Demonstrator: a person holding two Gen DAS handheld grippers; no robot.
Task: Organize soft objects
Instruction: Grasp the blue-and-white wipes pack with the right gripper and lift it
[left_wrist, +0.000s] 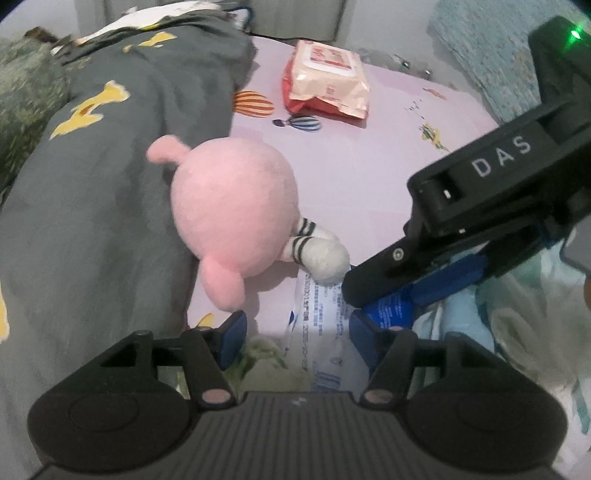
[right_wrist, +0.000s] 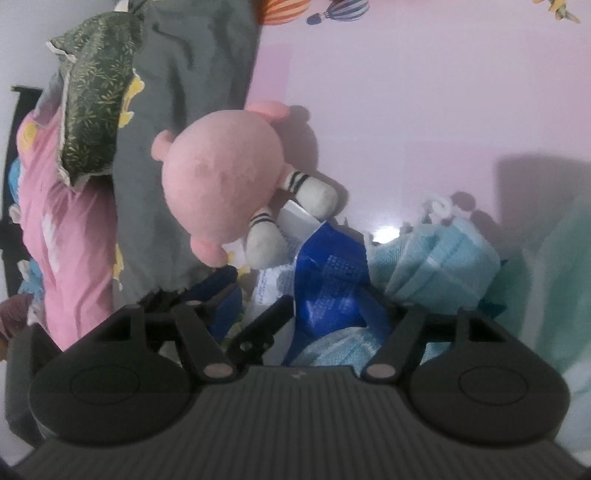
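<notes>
A pink plush toy (left_wrist: 232, 206) with white striped legs lies on the pink bedsheet (left_wrist: 369, 166), against a grey quilt (left_wrist: 103, 177). It also shows in the right wrist view (right_wrist: 221, 184). My left gripper (left_wrist: 295, 332) is open just in front of the toy, over a white and blue packet (left_wrist: 325, 332). My right gripper (right_wrist: 303, 295) has its jaws around the blue packet (right_wrist: 332, 280); it enters the left wrist view (left_wrist: 461, 229) from the right. A bundle of light blue face masks (right_wrist: 443, 258) lies beside the packet.
An orange wet-wipe pack (left_wrist: 325, 81) lies farther up the bed. A green patterned pillow (right_wrist: 96, 110) and pink bedding (right_wrist: 62, 236) sit left of the quilt. A light blue towel (left_wrist: 487, 55) is at the far right.
</notes>
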